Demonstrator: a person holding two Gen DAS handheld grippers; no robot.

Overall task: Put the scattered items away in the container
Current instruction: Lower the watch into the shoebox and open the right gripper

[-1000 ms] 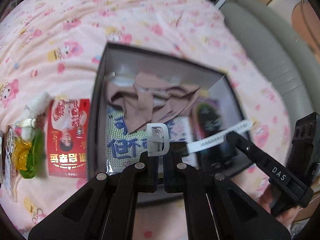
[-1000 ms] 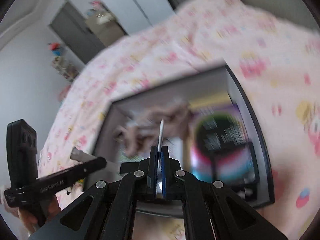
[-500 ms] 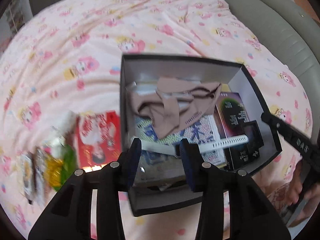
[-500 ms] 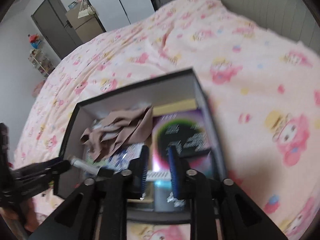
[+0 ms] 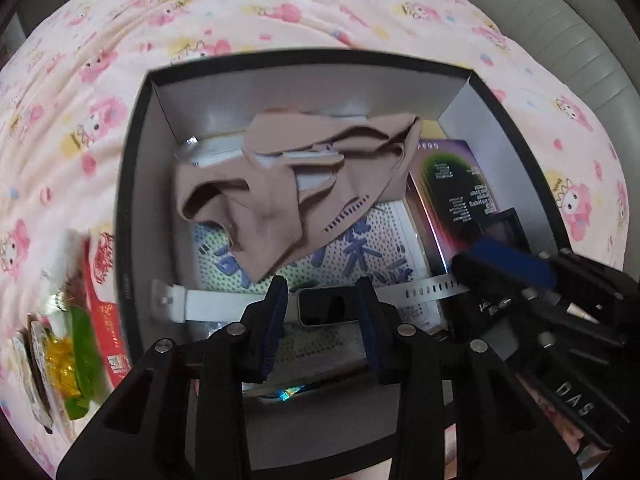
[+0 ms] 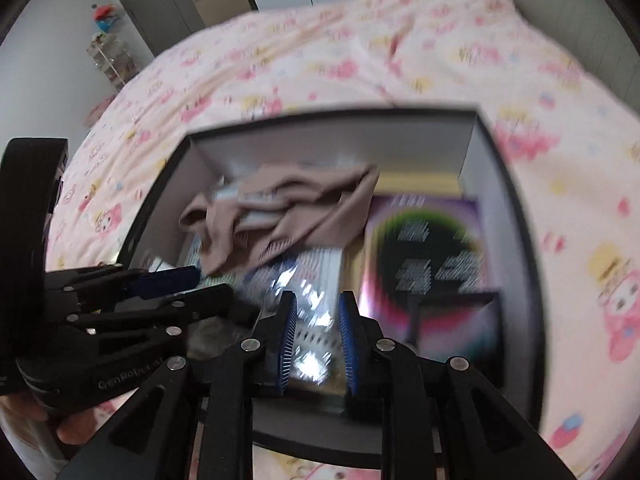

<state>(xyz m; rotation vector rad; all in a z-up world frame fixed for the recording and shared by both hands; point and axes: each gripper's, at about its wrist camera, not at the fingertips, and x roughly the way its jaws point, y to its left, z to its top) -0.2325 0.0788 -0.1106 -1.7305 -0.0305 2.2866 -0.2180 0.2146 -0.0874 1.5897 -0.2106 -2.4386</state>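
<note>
Box (image 5: 132, 184): black, open, frame centre, holding a crumpled tan cloth (image 5: 288, 184). Watch (image 5: 320, 306): white strap, flat, lower centre.

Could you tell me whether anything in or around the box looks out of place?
Yes: the red packet and green and yellow wrapped items lie outside the black box on the pink bedspread, and the beige garment inside is crumpled.
</note>
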